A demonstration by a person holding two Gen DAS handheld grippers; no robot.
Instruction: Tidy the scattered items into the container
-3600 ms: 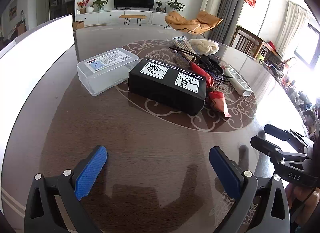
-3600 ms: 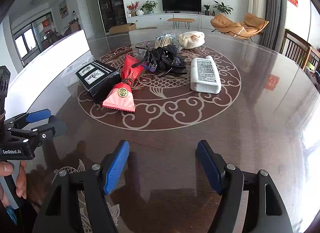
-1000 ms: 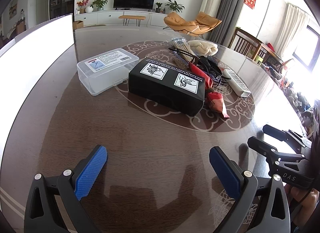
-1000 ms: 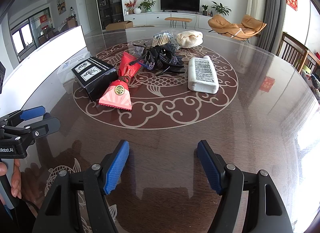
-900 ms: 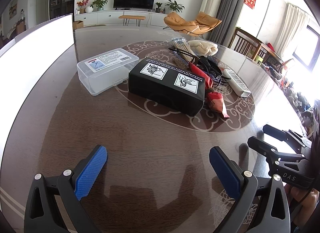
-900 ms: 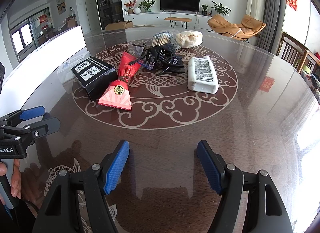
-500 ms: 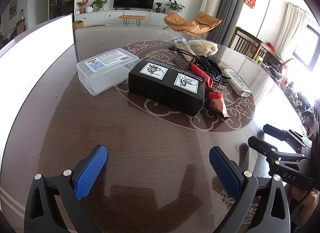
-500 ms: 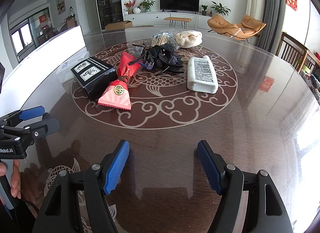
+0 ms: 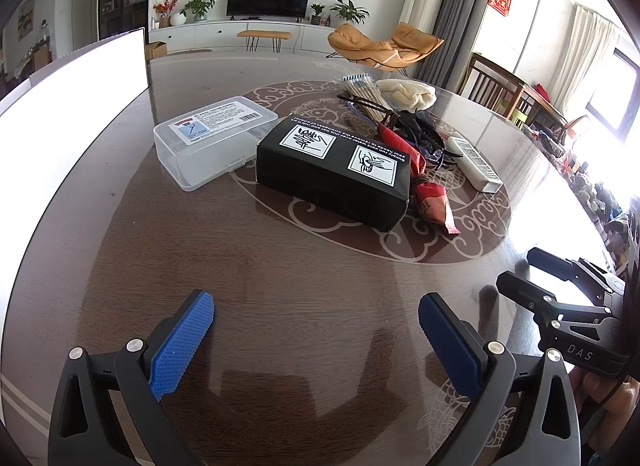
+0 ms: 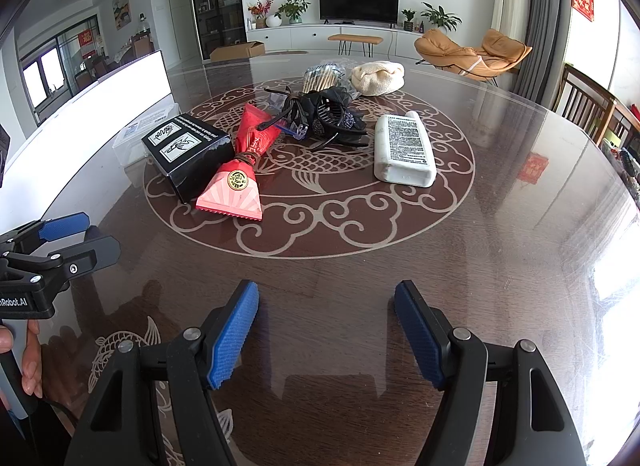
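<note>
A clear plastic container (image 9: 214, 141) with its lid on sits at the table's left; only its edge shows in the right wrist view (image 10: 134, 133). Beside it lie a black box (image 9: 334, 169) (image 10: 186, 153), a red pouch (image 10: 242, 169) (image 9: 430, 193), a tangle of black glasses and hair clips (image 10: 320, 117), a white bottle (image 10: 404, 149) (image 9: 474, 165), a bundle of sticks (image 10: 318, 75) and a cream cloth (image 10: 378, 77). My left gripper (image 9: 316, 322) is open and empty, near the table's front. My right gripper (image 10: 326, 314) is open and empty, well short of the items.
The round dark table (image 10: 500, 225) has a glossy patterned top. A white panel (image 9: 68, 97) stands along the left. Wooden chairs (image 10: 588, 109) stand at the right edge. Each gripper shows at the side of the other's view.
Almost nothing has changed. Both grippers stay open and hover in nearly the same place; the right view has drifted very slightly.
</note>
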